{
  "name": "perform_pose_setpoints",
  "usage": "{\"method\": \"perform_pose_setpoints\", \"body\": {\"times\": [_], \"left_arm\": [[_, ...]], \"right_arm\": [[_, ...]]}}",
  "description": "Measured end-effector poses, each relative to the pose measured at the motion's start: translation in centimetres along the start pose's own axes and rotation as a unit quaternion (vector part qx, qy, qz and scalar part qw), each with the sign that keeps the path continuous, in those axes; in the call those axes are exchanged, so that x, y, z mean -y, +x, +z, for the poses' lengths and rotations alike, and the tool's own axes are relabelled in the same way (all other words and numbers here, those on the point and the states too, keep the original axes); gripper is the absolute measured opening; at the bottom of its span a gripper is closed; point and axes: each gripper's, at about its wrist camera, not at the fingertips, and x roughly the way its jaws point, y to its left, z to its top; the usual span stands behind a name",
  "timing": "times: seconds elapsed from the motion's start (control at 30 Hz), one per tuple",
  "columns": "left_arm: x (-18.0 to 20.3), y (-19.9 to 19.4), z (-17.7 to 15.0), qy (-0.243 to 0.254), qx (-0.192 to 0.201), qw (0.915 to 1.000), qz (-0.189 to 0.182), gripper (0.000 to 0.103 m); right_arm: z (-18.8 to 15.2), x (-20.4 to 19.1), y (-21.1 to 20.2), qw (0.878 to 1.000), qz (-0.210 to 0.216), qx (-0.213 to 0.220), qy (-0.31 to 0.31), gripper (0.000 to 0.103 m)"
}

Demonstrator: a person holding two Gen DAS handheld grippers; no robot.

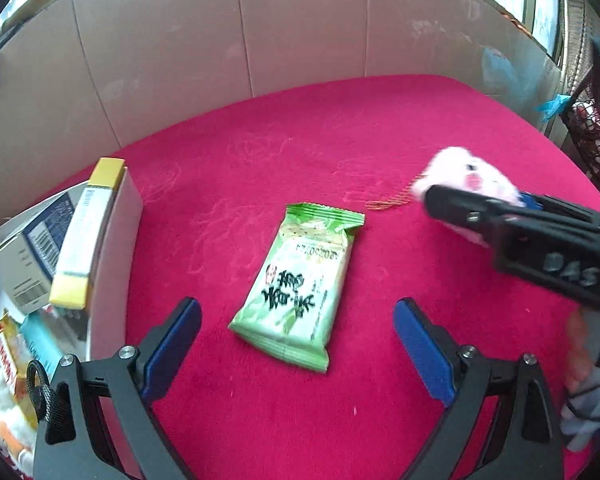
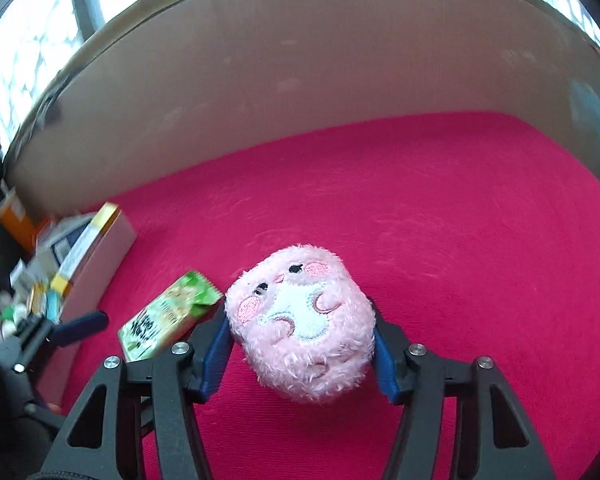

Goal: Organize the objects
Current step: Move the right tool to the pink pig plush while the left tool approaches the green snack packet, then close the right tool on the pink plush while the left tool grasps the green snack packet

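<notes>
From the left wrist view, the left gripper (image 1: 296,344) hangs with its blue pads spread wide apart and nothing between them, just above the near end of a green snack packet (image 1: 300,284) lying flat on the red cloth (image 1: 340,128). At the left edge stands a white storage box (image 1: 112,248) crowded with cartons and a yellow-ended pack (image 1: 86,240). Far right, the right gripper (image 1: 480,216) carries a pink plush toy (image 1: 468,172), blurred. The packet is thin and slick – pads closing from this height could skate over it or pinch only the film.

From the right wrist view, the right gripper (image 2: 302,344) is clamped on the plush toy (image 2: 304,320) – 2 pads pressed into its soft sides. The packet (image 2: 168,316) sits just left of it, the box (image 2: 100,256) farther left. The fur compresses, so a loose squeeze could let the toy slip out, and both grippers heading for the box risk colliding or knocking the leaning cartons.
</notes>
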Motion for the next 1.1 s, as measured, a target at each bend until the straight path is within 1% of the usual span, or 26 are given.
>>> {"method": "perform_pose_setpoints", "body": {"times": [0.13,0.2,0.37,0.43,0.5,0.53,0.6,0.63,0.7,0.83,0.93,1.0,1.1], "left_arm": [[-0.2,1.0,0.8,0.0,-0.006,0.9999,-0.008,0.096],[-0.3,1.5,1.1,-0.003,-0.009,0.9998,-0.02,0.096],[-0.4,1.4,0.5,0.001,-0.005,0.9995,-0.031,0.095],[-0.5,1.1,0.0,-0.001,-0.002,0.9995,-0.032,0.093],[-0.6,0.8,-0.2,-0.005,0.004,0.9995,-0.03,0.081],[-0.7,0.7,-0.2,-0.008,0.007,0.9995,-0.029,0.077],[-1.2,0.4,-0.3,-0.018,0.013,0.9994,-0.026,0.062],[-1.4,0.2,-0.4,-0.023,0.015,0.9993,-0.025,0.059],[-1.9,0.1,-0.4,-0.033,0.018,0.9991,-0.02,0.049],[-2.2,0.0,-0.1,-0.034,0.02,0.9991,-0.014,0.044],[-2.3,-0.3,-0.1,-0.036,0.024,0.999,-0.009,0.039],[-2.4,-0.7,-0.2,-0.04,0.033,0.9986,-0.008,0.038],[-2.5,-2.0,-0.6,-0.04,0.064,0.9971,0.007,0.038]], "right_arm": [[0.0,0.9,0.2,1.0,0.006,-0.003,0.023,0.065],[0.2,1.0,0.0,1.0,0.01,-0.003,0.026,0.065],[0.3,1.7,-0.1,0.999,0.022,-0.004,0.042,0.065],[0.3,1.8,-0.1,0.999,0.025,-0.003,0.045,0.065],[0.3,1.9,-0.1,0.999,0.024,-0.003,0.042,0.065],[0.3,1.9,-0.1,0.999,0.024,-0.004,0.043,0.065],[0.3,1.9,-0.2,0.999,0.024,-0.004,0.043,0.065],[0.3,1.9,-0.2,0.999,0.024,-0.004,0.043,0.065],[0.2,1.9,-0.2,0.999,0.025,-0.004,0.045,0.065],[0.2,1.9,-0.2,0.999,0.026,-0.004,0.045,0.065],[0.2,1.8,-0.3,0.999,0.023,-0.002,0.046,0.065],[0.2,1.7,-0.6,0.999,0.008,0.008,0.048,0.065],[0.1,1.1,-1.4,0.999,-0.001,0.03,0.041,0.065]]}}
